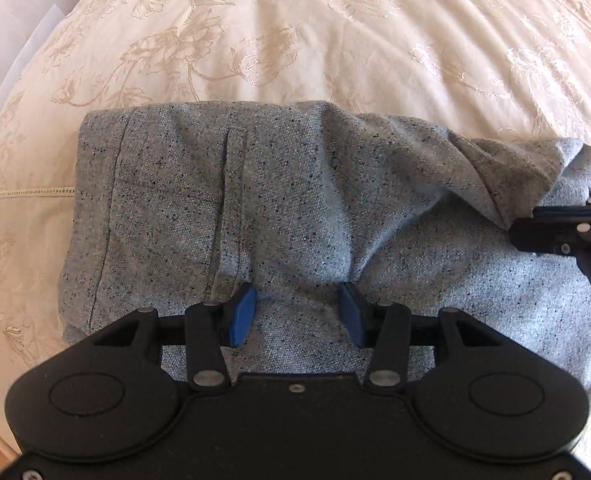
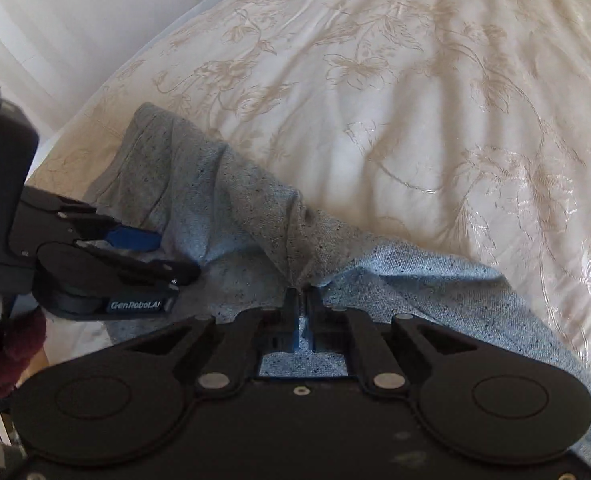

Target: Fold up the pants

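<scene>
Grey speckled pants (image 1: 295, 200) lie partly folded on a cream flowered bedspread (image 1: 335, 40). My left gripper (image 1: 298, 300) points down onto the middle of the pants. Its blue pads (image 1: 242, 314) stand well apart, their tips pressed into the cloth, and flat fabric lies between them. From the right wrist view the left gripper (image 2: 175, 256) shows at the left, over the pants (image 2: 223, 208). My right gripper (image 2: 303, 304) has its jaws almost together, pinching a raised fold of the pants that rises to a peak at the tips. In the left wrist view the right gripper (image 1: 535, 220) shows at the right edge, on that fold.
The bedspread (image 2: 415, 100) spreads wide beyond and to the right of the pants. A white wall (image 2: 35, 20) runs along the bed's far left edge. A dark red sleeve (image 2: 11, 356) shows at the lower left, by the left gripper's body.
</scene>
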Motion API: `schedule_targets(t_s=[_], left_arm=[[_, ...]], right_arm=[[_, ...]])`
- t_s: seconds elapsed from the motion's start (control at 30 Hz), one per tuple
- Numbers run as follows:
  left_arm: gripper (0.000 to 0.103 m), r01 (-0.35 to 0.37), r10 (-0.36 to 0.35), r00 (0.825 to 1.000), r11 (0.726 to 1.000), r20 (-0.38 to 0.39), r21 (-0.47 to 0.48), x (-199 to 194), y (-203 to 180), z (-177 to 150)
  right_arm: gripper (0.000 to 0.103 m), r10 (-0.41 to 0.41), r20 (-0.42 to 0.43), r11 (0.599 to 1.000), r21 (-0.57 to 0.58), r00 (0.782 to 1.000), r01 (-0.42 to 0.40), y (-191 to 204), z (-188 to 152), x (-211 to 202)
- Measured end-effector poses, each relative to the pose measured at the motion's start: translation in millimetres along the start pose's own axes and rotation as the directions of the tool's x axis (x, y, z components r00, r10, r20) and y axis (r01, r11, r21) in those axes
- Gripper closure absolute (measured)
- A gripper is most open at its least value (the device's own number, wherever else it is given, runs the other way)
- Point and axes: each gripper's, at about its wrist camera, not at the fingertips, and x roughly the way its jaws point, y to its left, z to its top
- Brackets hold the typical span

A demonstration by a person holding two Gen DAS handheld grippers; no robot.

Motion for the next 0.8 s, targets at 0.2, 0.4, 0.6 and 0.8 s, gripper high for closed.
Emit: schedule_targets(t_s=[0.2,0.4,0.6,0.8], left_arm=[[0.048,0.003,-0.003,1.0,1.0,0.009,0.0,-2,-9,-4],[0.048,0.004,-0.003,1.0,1.0,0.018,-0.002,-2,-9,-8],[0.048,0.01,-0.01,0.999,1.0,0.032,-0.003,-4,-7,-14],[0.048,0.002,-0.002,0.999,1.0,0.053,0.003,-7,-8,-20]], right_arm=[[0.069,-0.038,0.071,0.997,0.075,0.997,0.033,-12,25,-9],[0.066,-0.01,0.041,0.994,0.113,0.999,0.005,-24,47,0],[0.071,0.085,0.016,0.97,0.227,0.996,-0.086,-43,62,11],[0.1,0.055,0.025,0.922,0.382,0.998,-0.06,-78,88,25]])
